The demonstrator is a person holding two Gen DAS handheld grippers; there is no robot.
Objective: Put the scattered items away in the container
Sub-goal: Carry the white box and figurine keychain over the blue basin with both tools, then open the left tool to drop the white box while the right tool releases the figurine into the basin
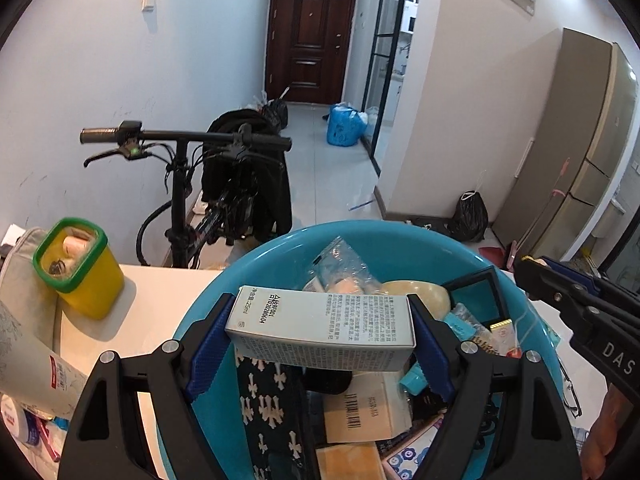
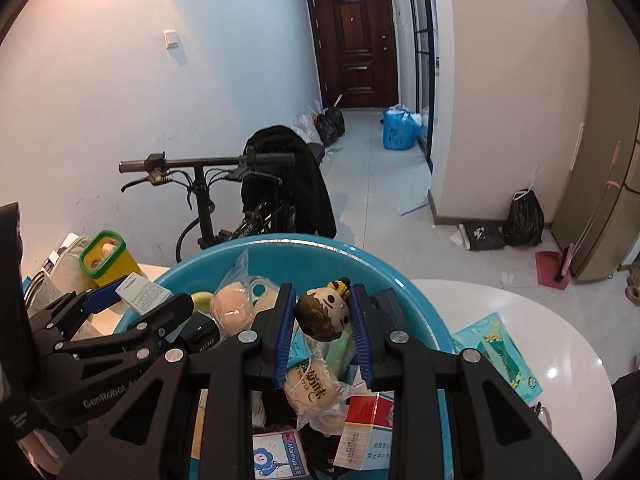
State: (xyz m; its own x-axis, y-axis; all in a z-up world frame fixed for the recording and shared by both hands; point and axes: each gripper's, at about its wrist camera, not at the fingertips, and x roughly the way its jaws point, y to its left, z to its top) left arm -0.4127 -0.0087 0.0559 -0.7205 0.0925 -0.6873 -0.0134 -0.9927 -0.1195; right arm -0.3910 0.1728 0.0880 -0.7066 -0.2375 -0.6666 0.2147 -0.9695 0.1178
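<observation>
While both grippers hang over blue basin (image 1: pixel 224 280), left gripper (image 1: pixel 320 328) clamps white carton (image 1: pixel 320 322) end to end: light, stiff, crushable, hold by ends. Right gripper (image 2: pixel 322 322), jaws narrow, pinches small doll head (image 2: pixel 322 312): light, rounded, may slip. Teal packet (image 2: pixel 500 352) lies on table (image 2: pixel 560 320) at three o'clock.

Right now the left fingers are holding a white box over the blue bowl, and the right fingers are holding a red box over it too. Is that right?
Almost. The left gripper does hold the white box over the blue bowl. But the right gripper holds a little doll head, not a red box, as the right wrist view shows.
</observation>
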